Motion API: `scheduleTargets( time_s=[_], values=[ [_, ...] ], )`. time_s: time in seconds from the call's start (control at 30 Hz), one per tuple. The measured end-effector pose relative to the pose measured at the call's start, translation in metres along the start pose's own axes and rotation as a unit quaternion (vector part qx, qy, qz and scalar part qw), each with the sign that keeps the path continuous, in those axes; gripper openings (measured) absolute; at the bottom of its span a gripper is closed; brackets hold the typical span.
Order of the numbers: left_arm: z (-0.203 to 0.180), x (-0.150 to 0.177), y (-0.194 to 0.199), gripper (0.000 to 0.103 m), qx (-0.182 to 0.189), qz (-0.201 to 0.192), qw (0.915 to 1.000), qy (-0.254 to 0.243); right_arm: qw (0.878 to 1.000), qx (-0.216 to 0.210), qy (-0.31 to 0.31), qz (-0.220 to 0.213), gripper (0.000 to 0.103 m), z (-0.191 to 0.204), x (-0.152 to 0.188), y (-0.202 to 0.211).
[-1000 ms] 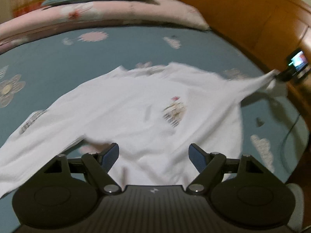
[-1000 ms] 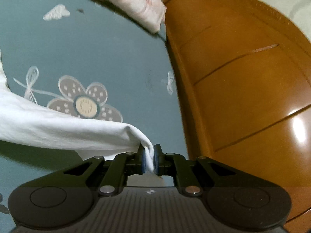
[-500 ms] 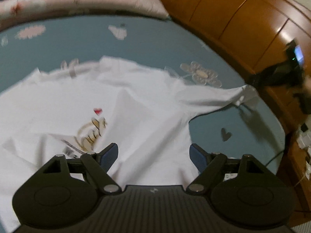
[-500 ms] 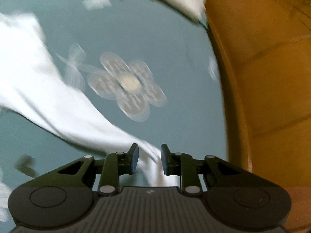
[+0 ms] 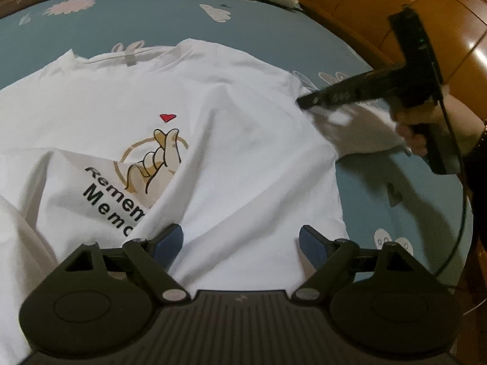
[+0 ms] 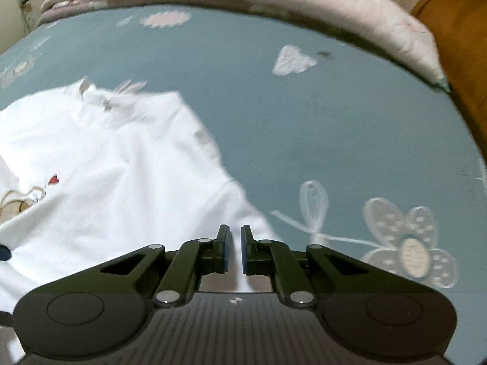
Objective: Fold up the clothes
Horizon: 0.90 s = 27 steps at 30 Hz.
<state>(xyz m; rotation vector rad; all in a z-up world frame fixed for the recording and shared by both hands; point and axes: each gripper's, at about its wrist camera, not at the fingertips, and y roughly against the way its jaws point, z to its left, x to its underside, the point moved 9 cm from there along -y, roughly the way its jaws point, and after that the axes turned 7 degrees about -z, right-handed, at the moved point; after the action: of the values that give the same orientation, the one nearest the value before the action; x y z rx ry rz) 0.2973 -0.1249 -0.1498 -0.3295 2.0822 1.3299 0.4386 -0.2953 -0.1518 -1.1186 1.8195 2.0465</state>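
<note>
Left claw (image 5: 240,243) spread wide, jaws just opened a bit more, hanging low over the bottom of the white shirt (image 5: 243,152). Plenty of cloth between the blue pads (image 5: 169,243), none of it pinched. Shirt laid face up on the blue flowery bedsheet (image 5: 411,213), lumpy, one ridge of fabric running up toward the finger-heart print (image 5: 155,158) and covering part of the lettering. Off to the right, right claw (image 6: 234,243) just snapped nearly closed, nipping a strip of the shirt's sleeve, with a hand (image 5: 417,127) round its grip. Thin black cable (image 5: 462,213) trailing down past it. Further up, collar end of the shirt pointing at the top of the bed. Beyond that, a bare stretch of sheet, then a pink floral quilt (image 6: 304,0) rolled along the far edge. Glossy orange-brown wood panelling (image 5: 380,6) behind it on the right.
</note>
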Motion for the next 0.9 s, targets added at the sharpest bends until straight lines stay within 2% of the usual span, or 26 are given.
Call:
scheduleTargets(
  time_s=[0.17,0.27,0.33,0.4,0.53,0.57,0.63,0.7,0.9],
  values=[
    [-0.006,0.002,-0.002,0.091,-0.003,-0.008,0.9996,-0.029,0.999,-0.043,0.021,0.007,0.007,0.019,0.007,0.016],
    [-0.007,0.002,-0.003,0.092,0.000,-0.012,0.9995,-0.028,0.998,-0.045,0.012,-0.032,0.007,0.007,-0.016,0.028],
    [-0.006,0.001,-0.003,0.093,0.005,-0.014,0.9997,-0.020,0.998,-0.036,0.000,-0.058,0.014,-0.003,-0.031,0.031],
    [-0.005,0.000,-0.003,0.093,0.012,-0.016,0.9997,-0.014,0.997,-0.032,-0.014,-0.069,0.014,-0.014,-0.044,0.016],
    [-0.003,0.001,-0.002,0.093,0.022,-0.019,0.9995,-0.012,0.997,-0.036,-0.024,-0.062,0.015,-0.017,-0.045,-0.019],
    [-0.003,0.001,-0.002,0.094,0.024,-0.019,0.9995,-0.012,0.997,-0.041,-0.020,-0.065,0.018,-0.013,-0.043,-0.022],
    [-0.004,0.001,-0.003,0.096,0.025,-0.022,0.9994,-0.014,0.997,-0.042,0.004,-0.070,0.036,-0.005,-0.038,-0.025],
    [-0.005,0.002,-0.003,0.097,0.023,-0.023,0.9992,-0.020,0.996,-0.036,0.034,-0.074,0.043,0.003,-0.034,-0.028],
    [-0.008,0.002,-0.005,0.099,0.023,-0.028,0.9988,-0.033,0.995,-0.046,0.050,-0.076,0.043,0.013,-0.029,-0.028]
  ],
)
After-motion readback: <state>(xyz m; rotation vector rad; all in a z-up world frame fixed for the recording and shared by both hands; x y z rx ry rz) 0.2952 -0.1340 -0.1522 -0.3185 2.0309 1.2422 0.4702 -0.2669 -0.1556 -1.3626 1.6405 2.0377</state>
